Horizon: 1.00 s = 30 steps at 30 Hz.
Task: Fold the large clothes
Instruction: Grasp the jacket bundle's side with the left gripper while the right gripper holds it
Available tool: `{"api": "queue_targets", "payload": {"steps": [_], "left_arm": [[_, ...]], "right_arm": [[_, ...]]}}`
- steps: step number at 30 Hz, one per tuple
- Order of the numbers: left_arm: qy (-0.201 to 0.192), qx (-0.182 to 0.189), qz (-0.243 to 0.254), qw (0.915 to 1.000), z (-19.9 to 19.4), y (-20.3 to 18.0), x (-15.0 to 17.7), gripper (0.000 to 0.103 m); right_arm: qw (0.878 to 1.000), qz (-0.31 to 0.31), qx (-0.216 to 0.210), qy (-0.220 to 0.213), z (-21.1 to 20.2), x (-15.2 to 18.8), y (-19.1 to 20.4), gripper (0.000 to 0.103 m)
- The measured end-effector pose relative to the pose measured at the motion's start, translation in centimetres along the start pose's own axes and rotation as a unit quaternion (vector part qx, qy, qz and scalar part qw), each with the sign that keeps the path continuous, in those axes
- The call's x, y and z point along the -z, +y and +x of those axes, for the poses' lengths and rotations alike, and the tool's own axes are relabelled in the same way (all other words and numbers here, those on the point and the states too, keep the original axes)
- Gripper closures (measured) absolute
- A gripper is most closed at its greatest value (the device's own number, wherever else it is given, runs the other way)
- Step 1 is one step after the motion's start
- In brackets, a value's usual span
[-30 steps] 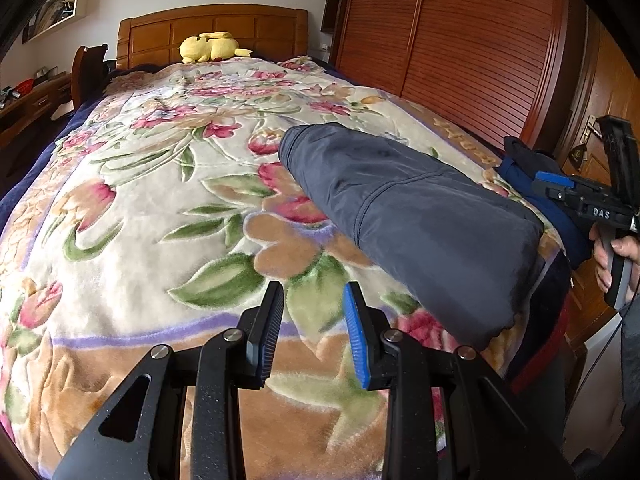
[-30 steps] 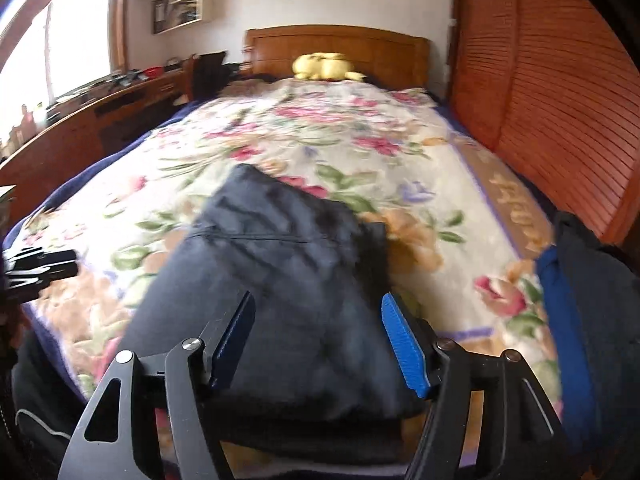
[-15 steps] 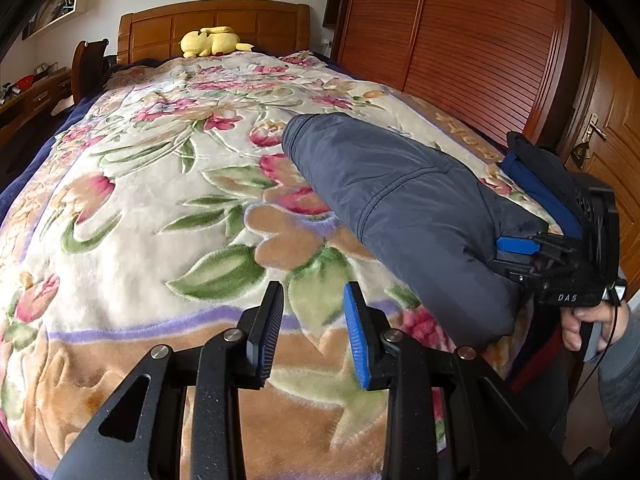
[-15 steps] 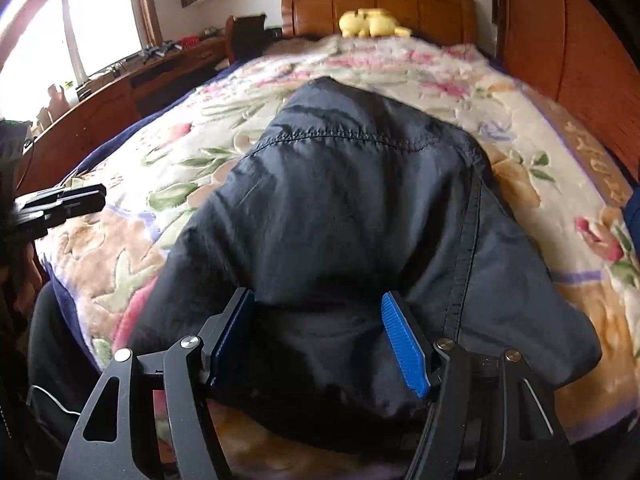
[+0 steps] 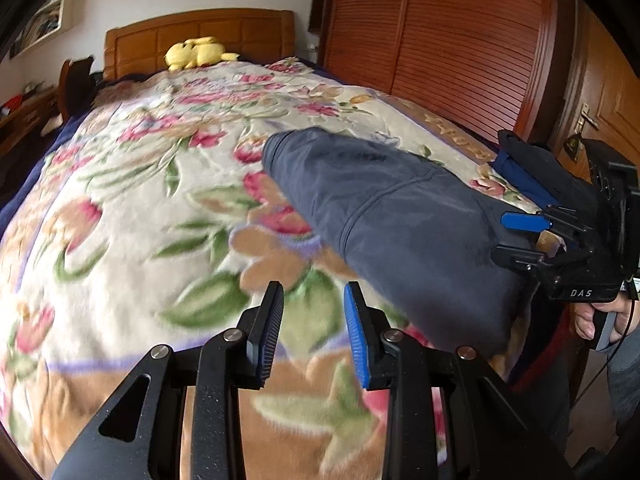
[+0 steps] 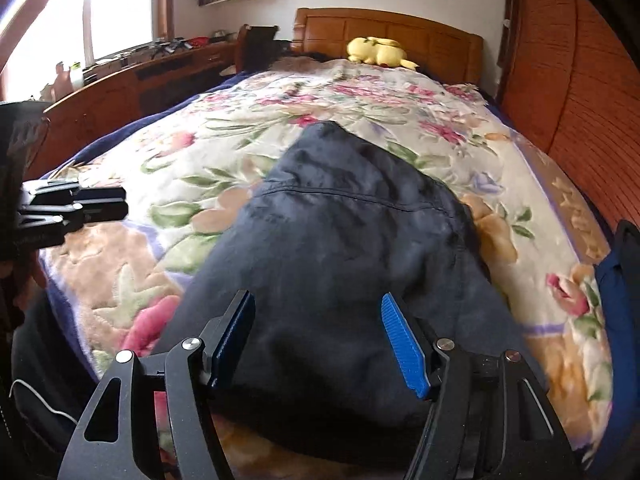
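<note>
Smooth navy garment [image 6: 340, 248], plush floral blanket [image 5: 132, 216]

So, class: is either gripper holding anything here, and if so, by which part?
Nothing is held. The left gripper is open over the floral blanket. The right gripper stands open at the near end of the dark folded garment, not clamping it.

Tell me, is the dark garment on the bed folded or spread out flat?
Folded. The dark garment lies as a compact, thick bundle with rounded edges on the floral blanket; no sleeves or legs are spread out.
</note>
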<state>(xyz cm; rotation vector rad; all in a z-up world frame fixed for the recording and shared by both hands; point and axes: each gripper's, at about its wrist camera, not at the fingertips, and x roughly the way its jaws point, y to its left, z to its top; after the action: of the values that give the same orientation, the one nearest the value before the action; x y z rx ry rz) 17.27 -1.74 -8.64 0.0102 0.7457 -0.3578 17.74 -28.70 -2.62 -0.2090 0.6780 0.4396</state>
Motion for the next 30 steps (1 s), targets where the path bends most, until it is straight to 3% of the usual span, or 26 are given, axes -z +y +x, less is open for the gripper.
{"api": "queue_targets", "payload": {"steps": [9, 21, 30], "left_arm": [[0.001, 0.001, 0.038, 0.9993, 6.0, -0.5, -6.3, 0.071], [0.047, -0.034, 0.053, 0.9969, 17.0, 1.0, -11.3, 0.071], [0.064, -0.074, 0.065, 0.9931, 21.4, 2.1, -12.5, 0.071]], "right_arm": [[0.996, 0.069, 0.046, 0.018, 0.9, 1.8, -6.2, 0.035], [0.994, 0.105, -0.016, 0.006, 2.0, 4.9, -8.1, 0.037], [0.993, 0.112, -0.031, -0.006, 2.2, 5.9, -8.7, 0.037]]}}
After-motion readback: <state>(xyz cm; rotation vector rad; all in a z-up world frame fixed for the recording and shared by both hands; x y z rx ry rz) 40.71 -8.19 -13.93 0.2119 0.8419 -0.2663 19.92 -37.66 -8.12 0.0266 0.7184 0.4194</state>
